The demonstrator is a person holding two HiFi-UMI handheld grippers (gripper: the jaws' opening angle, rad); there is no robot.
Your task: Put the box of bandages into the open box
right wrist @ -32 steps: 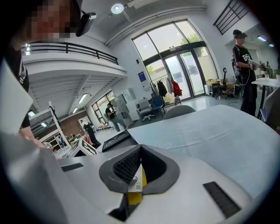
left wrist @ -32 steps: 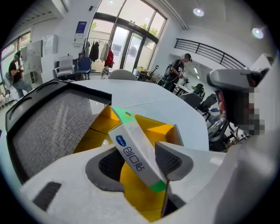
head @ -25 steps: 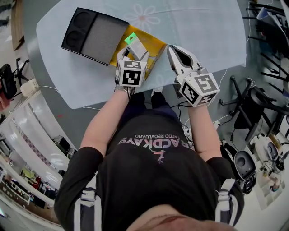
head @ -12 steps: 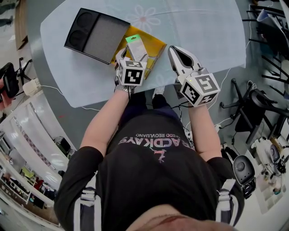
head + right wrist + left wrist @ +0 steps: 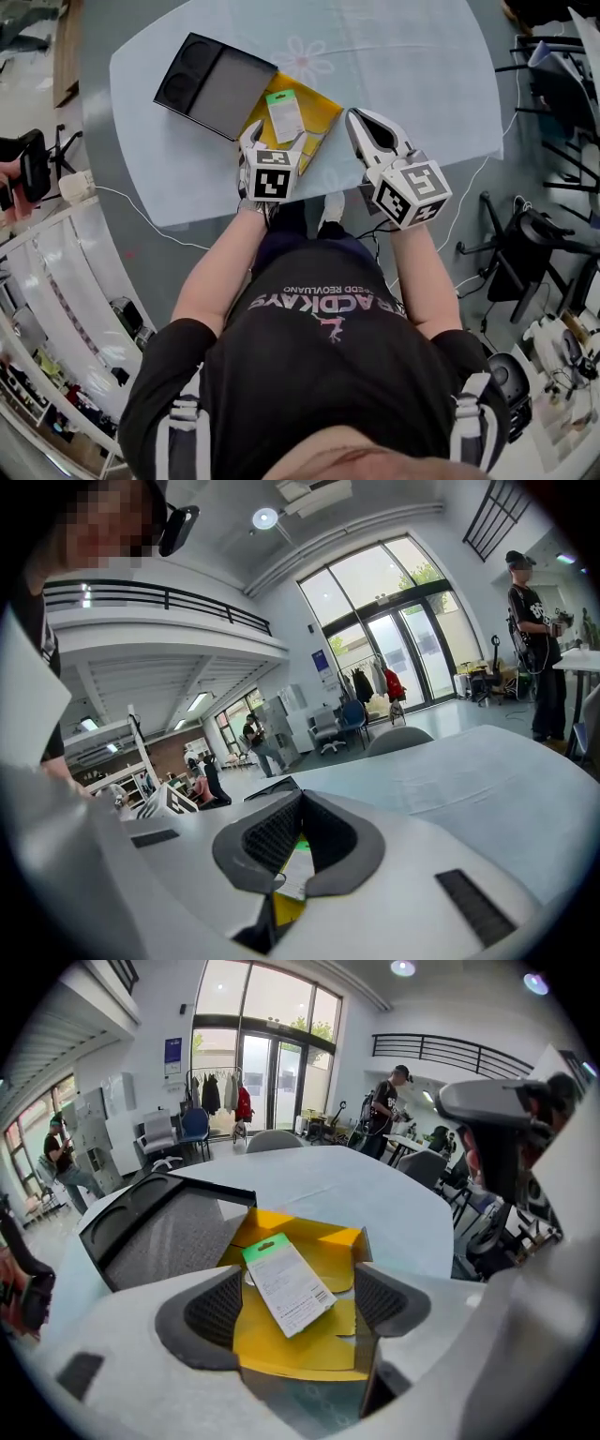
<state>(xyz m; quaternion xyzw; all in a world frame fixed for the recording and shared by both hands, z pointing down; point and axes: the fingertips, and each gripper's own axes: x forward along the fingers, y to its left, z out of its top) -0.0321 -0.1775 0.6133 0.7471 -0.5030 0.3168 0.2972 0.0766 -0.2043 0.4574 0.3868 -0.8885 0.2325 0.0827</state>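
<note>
Pale-blue table [image 5: 422, 75] with a faint flower print fills the top of the head view, a busy hall with big windows behind it. Both bare forearms reach forward from the person's body over the near table edge. The left gripper [image 5: 274, 141] points straight away from the person at the yellow box [image 5: 319, 111], and its jaws are spread wide with nothing pressed between the pads. And there is the bandage box [image 5: 284, 114], lying flat on the yellow box's floor! Its long axis runs away from the person, green end at the far side, and in the left gripper view it slants a little, green end to the far left, near end toward the right-hand pad. It sits just ahead of the left jaws, in line with the gap between them, touching neither pad. A black tray [image 5: 220, 86] lies against the yellow box's far-left side. Over to the right gripper [image 5: 359, 120]: it is angled forward and slightly left, beside the yellow box's right edge, with its pads pressed together at the tips and holding nothing. Through the slit below those tips its own view catches a sliver of the bandage box and some yellow.
</note>
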